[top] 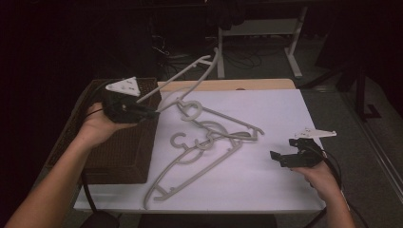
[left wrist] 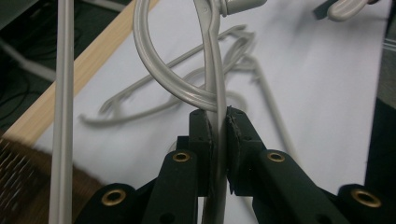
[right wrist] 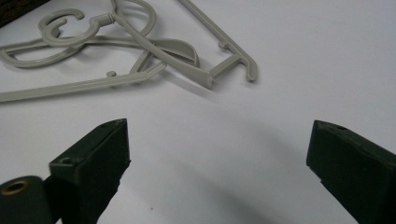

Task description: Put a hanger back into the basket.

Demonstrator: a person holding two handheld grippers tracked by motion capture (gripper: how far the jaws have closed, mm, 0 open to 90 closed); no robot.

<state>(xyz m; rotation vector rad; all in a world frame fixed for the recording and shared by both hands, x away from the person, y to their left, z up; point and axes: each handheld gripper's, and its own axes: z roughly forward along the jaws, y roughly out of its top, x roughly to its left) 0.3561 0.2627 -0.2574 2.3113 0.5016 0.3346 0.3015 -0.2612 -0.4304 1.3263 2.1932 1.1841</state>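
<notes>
Three grey hangers (top: 204,142): one lifted, two on the table (top: 266,190).

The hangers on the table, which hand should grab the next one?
Probably the right. Its claw is open and empty, facing the hangers on the white sheet. The left claw is shut on a lifted hanger beside the basket, so it is busy.
</notes>
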